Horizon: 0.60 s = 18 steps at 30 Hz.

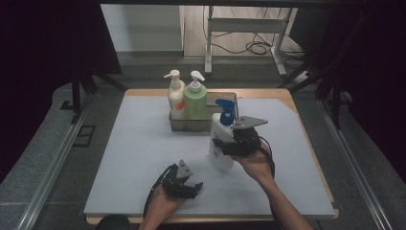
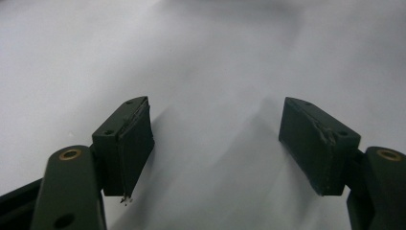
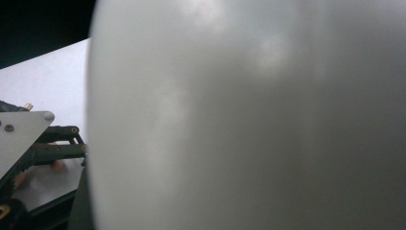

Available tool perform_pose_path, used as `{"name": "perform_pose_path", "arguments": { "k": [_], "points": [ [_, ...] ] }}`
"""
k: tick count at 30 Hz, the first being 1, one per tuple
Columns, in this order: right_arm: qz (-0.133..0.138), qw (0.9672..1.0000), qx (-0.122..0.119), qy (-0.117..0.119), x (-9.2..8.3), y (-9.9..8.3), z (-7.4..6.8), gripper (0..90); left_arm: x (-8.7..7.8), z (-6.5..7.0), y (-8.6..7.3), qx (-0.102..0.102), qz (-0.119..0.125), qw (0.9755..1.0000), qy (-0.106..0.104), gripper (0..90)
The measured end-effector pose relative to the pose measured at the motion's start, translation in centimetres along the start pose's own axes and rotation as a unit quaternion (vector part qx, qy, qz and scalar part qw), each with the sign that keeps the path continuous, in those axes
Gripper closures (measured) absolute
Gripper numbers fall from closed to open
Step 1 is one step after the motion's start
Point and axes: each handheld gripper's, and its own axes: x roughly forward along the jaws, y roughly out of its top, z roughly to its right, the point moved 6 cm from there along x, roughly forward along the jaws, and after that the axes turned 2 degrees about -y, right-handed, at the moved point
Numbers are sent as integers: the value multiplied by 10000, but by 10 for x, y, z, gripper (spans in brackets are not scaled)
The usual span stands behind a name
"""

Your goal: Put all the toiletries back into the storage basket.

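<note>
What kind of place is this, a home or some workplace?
Most likely a lab or recording workspace, not a home. A table with a plain grey mat stands between dark curtains, cables lie on the floor beside a metal frame, and pump bottles stand in a clear bin.

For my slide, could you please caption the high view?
Right gripper grips a white blue-pump bottle before a tray holding two bottles; left gripper rests open.

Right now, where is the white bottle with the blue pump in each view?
High view: the white bottle stands right of centre, in front of the tray, with the right gripper around it.
Left gripper view: not in it.
Right gripper view: its blurred white side looms close.
Shared landmark: the pale mat.
</note>
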Motion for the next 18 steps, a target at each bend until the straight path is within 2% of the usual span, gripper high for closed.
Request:
{"name": "perform_pose_path", "arguments": {
  "k": [18],
  "points": [
    [55,9999,-3,-131,-6,25,15,366,0,0,0,-4,-2,10000,-10,266]
  ]
}}
